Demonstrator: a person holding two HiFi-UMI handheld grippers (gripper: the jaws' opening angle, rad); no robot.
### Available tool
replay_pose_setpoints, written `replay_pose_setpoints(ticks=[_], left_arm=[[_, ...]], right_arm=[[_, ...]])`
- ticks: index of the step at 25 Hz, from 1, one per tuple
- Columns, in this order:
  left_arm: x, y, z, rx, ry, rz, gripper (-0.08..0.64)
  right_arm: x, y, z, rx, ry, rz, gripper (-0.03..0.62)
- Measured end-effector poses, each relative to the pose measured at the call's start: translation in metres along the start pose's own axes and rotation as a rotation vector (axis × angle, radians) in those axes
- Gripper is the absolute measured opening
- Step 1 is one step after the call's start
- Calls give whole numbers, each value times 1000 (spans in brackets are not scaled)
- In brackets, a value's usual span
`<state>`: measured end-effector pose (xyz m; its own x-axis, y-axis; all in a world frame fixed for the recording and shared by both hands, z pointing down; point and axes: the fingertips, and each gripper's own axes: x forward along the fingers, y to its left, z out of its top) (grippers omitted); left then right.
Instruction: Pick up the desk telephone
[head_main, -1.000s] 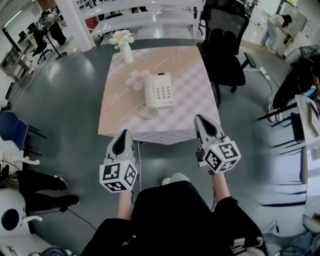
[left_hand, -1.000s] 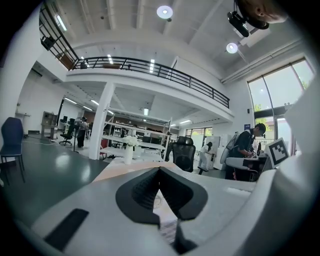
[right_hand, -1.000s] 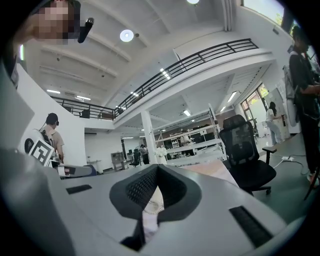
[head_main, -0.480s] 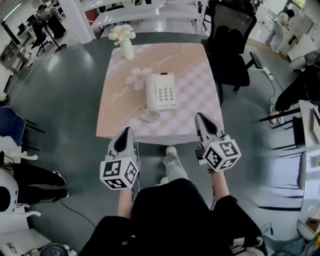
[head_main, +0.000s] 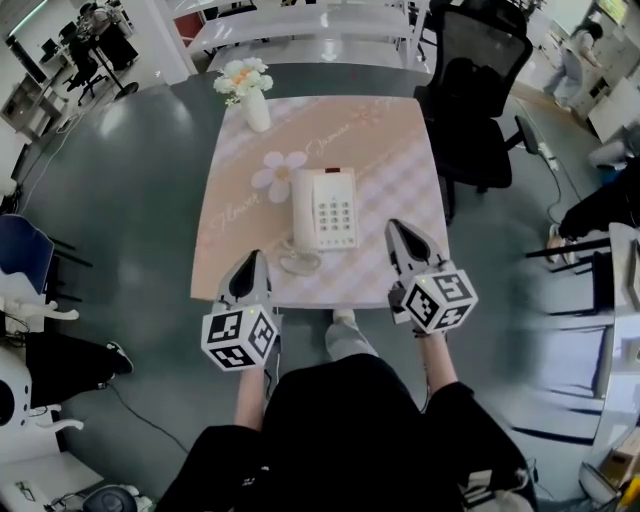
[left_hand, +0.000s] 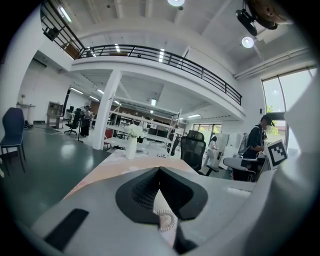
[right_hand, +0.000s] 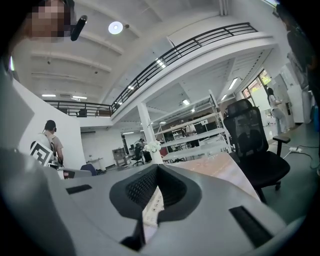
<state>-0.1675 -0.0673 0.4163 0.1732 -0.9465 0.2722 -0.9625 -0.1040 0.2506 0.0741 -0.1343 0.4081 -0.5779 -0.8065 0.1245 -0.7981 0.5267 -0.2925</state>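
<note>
At the table's near edge, my left tongs and right tongs point away from me, both with jaws pressed together and nothing held. Between the 2, just beyond their tips, the cream plastic desk telephone lies on the pink-and-white checked tablecloth. Its long axis runs straight away from me, handset on its left, keypad on its right, curly white cord at the near end beside my left tips.

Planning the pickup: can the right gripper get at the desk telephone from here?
Probably yes. The right gripper sits over the near edge of the table, right of the desk telephone, nothing standing between them. Its jaws are shut, so they would need opening first.
</note>
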Motion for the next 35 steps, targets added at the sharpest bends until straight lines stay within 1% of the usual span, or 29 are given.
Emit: replay_pose_setpoints(ticks=[4,8,13,16,22,28,35], left_arm=[[28,4,-1,-8,35,15,-2],[53,6,-4,-25,52,23,-2],[82,12,-11,-56,80,48,-2],[98,10,-17,-72,104,43,-2],[121,8,-32,-77,178,31,-2],[143,13,-49,-98,269,18,-2],[167,24,-67,-125,369,-17,-2]], right_arm=[[27,-17,-2,11,30,14,-8],[53,-32,-5,35,57,35,-8],[79,-42,-16,61,102,70,-8],[92,-48,-24,66,132,85,-8],[107,-59,-43,108,182,98,-8],[132,-63,-58,97,260,138,-8],[151,-72,-87,131,323,88,-8]])
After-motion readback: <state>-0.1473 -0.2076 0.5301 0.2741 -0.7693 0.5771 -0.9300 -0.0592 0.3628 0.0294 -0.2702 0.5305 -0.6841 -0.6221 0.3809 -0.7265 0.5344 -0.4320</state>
